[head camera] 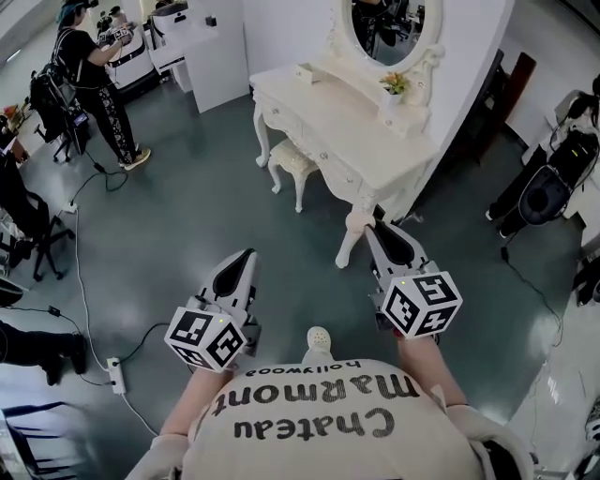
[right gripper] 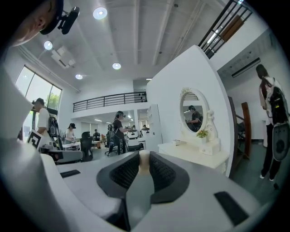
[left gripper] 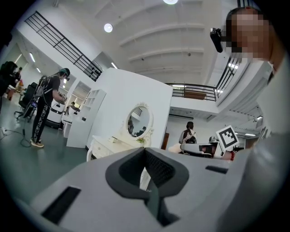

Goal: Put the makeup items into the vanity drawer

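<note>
Got the cream vanity (head camera: 323, 108) straight ahead, backed up against a white panel (head camera: 469, 56) and well apart from both grippers. Looks like the drawers (head camera: 322, 157) along its front are all pushed in, though honestly too small from up here to swear to it. Carries an oval mirror (head camera: 384, 28) at the back, a little flower pot (head camera: 395, 86) at the mirror's foot, and a small pale box (head camera: 305, 71) at the far end of the top. Also spotting a matching stool (head camera: 292, 161) right at the front, toward that far end. Holding the left gripper (head camera: 247, 255) low over the grey-green floor (head camera: 187, 216), pointed toward the vanity, with jaws only a narrow slit apart and gripping nothing. Same deal with the right gripper (head camera: 372, 231): tips just beside the vanity's near leg (head camera: 352, 234) in the head view, jaws a slit apart, nothing between them but floor and a bit of cream furniture showing through the gap. Further out, seeing a person (head camera: 89, 66) with a backpack standing at the upper left, well away from the vanity, plus a power strip (head camera: 115, 373) with its cable lying on the floor off to the left.
</note>
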### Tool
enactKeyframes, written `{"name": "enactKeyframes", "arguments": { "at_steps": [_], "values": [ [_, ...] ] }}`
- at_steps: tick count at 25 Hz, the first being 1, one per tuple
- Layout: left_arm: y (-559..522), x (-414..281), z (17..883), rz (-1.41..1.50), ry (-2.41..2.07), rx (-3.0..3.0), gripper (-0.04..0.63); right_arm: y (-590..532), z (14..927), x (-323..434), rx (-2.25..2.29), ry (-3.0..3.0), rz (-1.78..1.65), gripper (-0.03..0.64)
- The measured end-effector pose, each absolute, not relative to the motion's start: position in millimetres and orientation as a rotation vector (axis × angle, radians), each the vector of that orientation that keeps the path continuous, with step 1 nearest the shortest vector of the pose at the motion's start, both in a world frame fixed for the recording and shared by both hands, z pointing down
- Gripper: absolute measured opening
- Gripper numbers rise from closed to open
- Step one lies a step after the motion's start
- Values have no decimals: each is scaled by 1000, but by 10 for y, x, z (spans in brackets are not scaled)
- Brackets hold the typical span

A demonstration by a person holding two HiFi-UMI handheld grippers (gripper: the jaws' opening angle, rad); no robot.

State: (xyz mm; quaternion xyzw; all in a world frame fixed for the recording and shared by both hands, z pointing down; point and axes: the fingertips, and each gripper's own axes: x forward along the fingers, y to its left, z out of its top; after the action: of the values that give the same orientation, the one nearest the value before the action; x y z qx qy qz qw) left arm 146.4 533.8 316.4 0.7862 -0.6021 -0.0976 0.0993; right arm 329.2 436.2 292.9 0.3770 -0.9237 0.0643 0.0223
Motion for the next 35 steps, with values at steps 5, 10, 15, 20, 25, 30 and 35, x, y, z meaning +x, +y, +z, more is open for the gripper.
{"name": "enactKeyframes", "arguments": {
  "at_steps": [5,10,15,20,25,30,35],
  "values": [
    [4932,1513,3105,-264,-1830,2315,8,3933,2938,3330,1135,-2880,215,87],
    [4521,1535,2989,-257,-1862,2312,8,3443,2853,3312,1094,-2933,245,87],
    [4138,1583,2900,-270,-1901,2309,8,3039,2794,3346,1063,-2962,231,87],
    [3851,1673,2872,-276,-1923,2296,9,2727,2743,3427,1042,-2979,223,87],
    [3690,1746,2983,-254,-1950,2292,8,2521,2846,3497,1031,-2993,206,87],
    [3556,1733,2935,-293,-1957,2251,8,2432,2831,3643,1043,-2992,222,87],
    [3396,1889,2930,-277,-1920,2289,8,2332,2900,3754,1065,-2987,256,87]
  ]
}}
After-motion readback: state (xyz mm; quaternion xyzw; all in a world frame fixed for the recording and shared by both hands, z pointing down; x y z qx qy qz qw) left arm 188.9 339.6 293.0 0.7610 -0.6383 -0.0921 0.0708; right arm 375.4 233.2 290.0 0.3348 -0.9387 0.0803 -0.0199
